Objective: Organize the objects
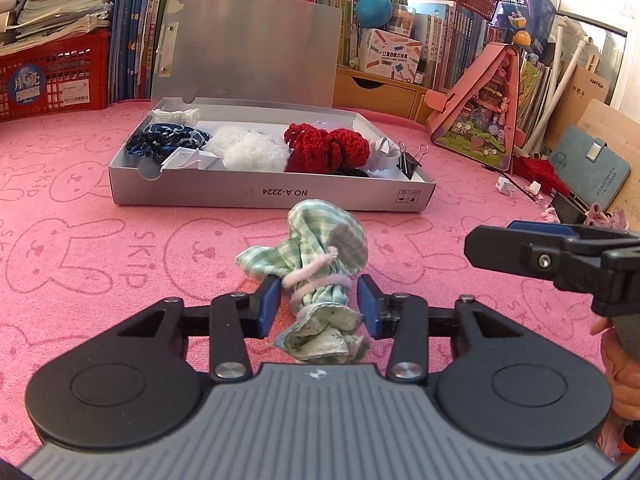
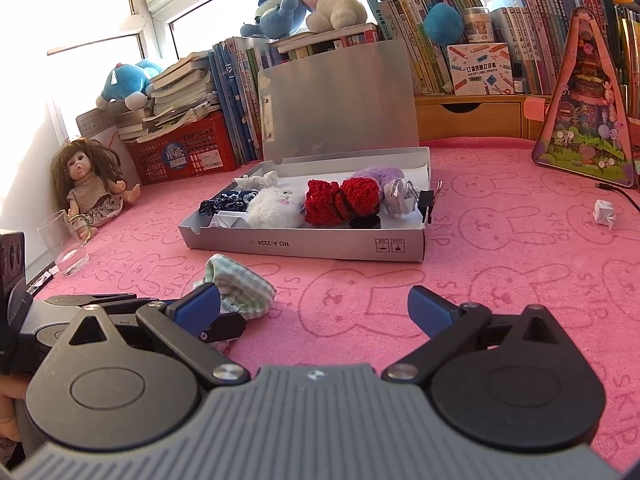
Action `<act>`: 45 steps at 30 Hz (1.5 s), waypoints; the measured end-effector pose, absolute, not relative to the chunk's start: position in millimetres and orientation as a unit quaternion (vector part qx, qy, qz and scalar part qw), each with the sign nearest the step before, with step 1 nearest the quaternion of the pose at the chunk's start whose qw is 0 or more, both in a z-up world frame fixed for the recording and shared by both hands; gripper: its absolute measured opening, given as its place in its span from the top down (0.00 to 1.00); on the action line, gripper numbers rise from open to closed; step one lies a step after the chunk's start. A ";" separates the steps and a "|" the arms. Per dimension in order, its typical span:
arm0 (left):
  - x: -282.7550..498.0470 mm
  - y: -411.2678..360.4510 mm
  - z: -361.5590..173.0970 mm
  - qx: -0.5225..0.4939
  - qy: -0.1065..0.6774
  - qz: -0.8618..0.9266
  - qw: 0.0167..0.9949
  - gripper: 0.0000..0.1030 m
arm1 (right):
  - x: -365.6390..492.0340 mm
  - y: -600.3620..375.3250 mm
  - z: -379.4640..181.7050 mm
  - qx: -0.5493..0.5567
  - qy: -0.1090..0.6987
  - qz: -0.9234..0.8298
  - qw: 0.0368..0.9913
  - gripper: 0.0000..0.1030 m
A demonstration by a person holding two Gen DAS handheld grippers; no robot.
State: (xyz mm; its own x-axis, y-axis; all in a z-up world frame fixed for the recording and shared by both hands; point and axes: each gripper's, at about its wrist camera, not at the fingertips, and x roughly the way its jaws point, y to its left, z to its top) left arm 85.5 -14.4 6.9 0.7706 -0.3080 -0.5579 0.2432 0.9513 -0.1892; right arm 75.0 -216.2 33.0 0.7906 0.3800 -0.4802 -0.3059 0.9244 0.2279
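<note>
— What do we have far left of the open grey cardboard box (image 1: 272, 196)?

— In the right wrist view we see a brown-haired doll in a beige dress (image 2: 90, 184) sitting against the wall. A clear drinking glass (image 2: 68, 248) stands just in front of her. Both are on the pink bunny-print cloth (image 1: 100, 240) covering the desk, well apart from the box.

— And inside the box?

— From its left end we count a dark blue patterned fabric piece (image 1: 168, 140), a white fluffy ball (image 1: 248, 148), a red crocheted piece (image 1: 324, 148) and a black binder clip (image 1: 408, 162) at the right wall. The lid stands upright behind them.

— Where is the thing we are sorting?

— The green-and-white checked cloth bundle tied with pink yarn (image 1: 328, 240) is outside the box, near its front wall and about level with its middle. Our left tongs (image 1: 319, 300) are closed on its tied waist, one blue pad on each side. The top of the bundle rises above the pads and its hem hangs below them.

— And our right tongs (image 2: 316, 304)?

— They stand wide apart with only pink cloth between them, in front of the box and just right of the bundle. We cannot tell whether they touch the desk.

— Further right of the box?

— A small crumpled white paper cube (image 2: 606, 214) lies on the cloth, and a pink triangular toy house (image 1: 476, 120) stands behind it.
</note>
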 end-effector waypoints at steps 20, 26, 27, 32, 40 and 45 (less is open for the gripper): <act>22.4 40.1 9.7 -0.020 0.259 -0.080 0.962 0.53 | -3.1 -151.7 -5.9 -0.098 0.267 0.249 0.926 0.06; 19.1 34.4 7.1 -0.007 0.245 -0.074 0.967 0.24 | -9.8 -144.3 -10.8 -0.090 0.264 0.240 0.930 0.22; 21.8 33.9 7.4 -0.011 0.246 -0.074 0.966 0.22 | -9.9 -145.3 -10.9 -0.083 0.265 0.237 0.931 0.29; 37.5 41.9 4.2 -0.072 0.275 -0.095 0.954 0.17 | -13.6 -143.7 -9.4 -0.089 0.255 0.225 0.936 0.60; 51.5 42.2 0.2 -0.090 0.285 -0.084 0.951 0.15 | 3.2 -148.3 -9.0 -0.060 0.261 0.190 0.945 0.64; 59.9 37.8 -2.0 -0.087 0.290 -0.075 0.950 0.10 | 19.5 -154.3 -8.6 -0.023 0.271 0.161 0.949 0.59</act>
State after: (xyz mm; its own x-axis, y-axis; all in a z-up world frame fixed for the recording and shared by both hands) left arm 59.9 37.8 -2.0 0.8211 -0.1931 -0.5371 0.0921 0.9735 -0.2092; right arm 19.5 -154.3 -8.6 0.8019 0.2924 -0.5211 -0.3172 0.9473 0.0435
